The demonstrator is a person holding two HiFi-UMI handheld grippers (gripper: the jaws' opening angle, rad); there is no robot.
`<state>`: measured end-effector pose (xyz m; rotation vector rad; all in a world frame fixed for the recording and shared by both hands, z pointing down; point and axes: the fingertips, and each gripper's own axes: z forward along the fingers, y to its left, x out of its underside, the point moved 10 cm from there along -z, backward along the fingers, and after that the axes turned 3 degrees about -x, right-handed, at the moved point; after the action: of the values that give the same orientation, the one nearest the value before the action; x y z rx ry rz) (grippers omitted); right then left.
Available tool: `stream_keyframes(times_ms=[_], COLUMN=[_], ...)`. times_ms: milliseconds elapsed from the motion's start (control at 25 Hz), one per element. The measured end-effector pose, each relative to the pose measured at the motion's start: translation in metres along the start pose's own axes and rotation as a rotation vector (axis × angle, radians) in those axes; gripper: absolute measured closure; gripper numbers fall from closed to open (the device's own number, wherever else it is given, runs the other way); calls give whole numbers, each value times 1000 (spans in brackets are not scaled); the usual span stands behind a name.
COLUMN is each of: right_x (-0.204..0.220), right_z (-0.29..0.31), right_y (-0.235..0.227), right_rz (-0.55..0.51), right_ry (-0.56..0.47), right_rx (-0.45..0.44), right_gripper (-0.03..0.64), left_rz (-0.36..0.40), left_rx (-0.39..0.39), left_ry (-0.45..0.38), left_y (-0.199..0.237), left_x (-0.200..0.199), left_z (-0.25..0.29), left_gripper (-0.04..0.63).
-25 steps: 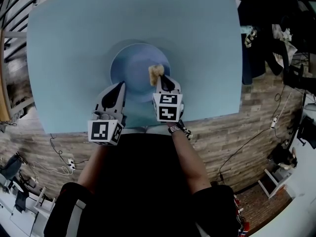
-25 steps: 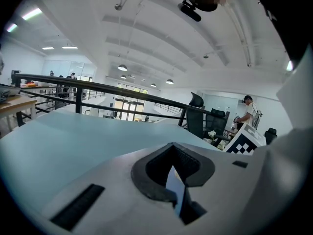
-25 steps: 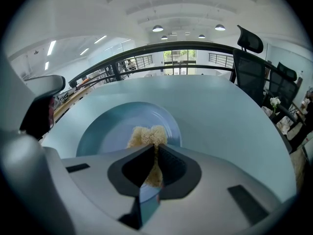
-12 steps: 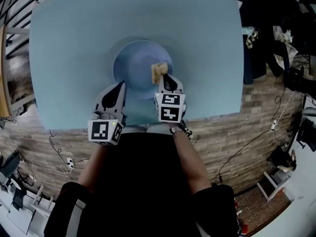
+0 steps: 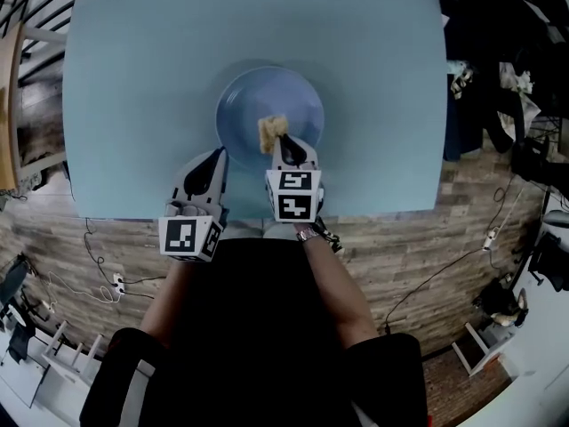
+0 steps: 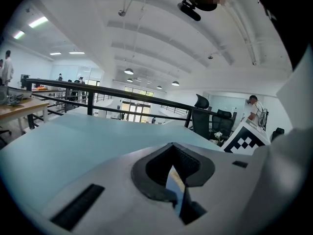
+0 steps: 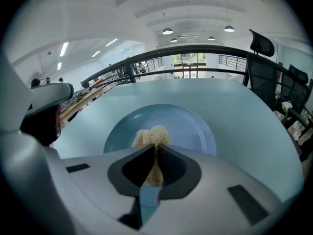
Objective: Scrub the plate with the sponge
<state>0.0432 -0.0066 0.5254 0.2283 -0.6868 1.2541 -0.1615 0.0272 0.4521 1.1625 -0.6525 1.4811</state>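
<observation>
Pinching sponge [image 7: 152, 136] (over plate [image 7: 193, 126]): hand-held gripper [image 7: 155, 150]

**A:** Head view first. The near rim of the round blue plate [image 5: 240, 105] is lost under the right gripper [image 5: 282, 142], so that edge can't be seen at all.

**B:** It's the same from the right gripper view, where the gripper's white body blocks the plate's near part.

**A:** And the tan fibrous sponge [image 5: 270, 132]?

**B:** Its back end sinks between the jaws, out of sight. Whether its front presses on the plate or rides just above it, I can't tell.

**A:** The light blue table [image 5: 133, 78] runs off the top edge, so its far side is cut away.

**B:** Over in the left gripper view, the distant people [image 6: 253, 107] are too small to make out.
</observation>
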Motion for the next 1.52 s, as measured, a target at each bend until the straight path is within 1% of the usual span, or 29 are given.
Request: stream_keyframes(times_ms=[320,520,720,960,1520], right_x=[-6,-5,3,9,24], right_z=[20,33,38,34,14], right_y=[38,55,64,63,38], right_rz=[-57,-88,-113,-121,-84], right_ry=[14,35,49,42,36], right_rx=[-90,-121,-147,-145,-69], right_gripper=[590,589,589,590,589], left_rz=[-9,-21,-25,-21,2], left_rx=[-50,-85,-94,-68,19], left_ry=[-1,-4,-1,-5,0], left_y=[8,18,24,22,7], left_x=[4,7,8,9,8], left_z=[-16,-25,-28,-24,-12], left_gripper=[594,594,594,594,594])
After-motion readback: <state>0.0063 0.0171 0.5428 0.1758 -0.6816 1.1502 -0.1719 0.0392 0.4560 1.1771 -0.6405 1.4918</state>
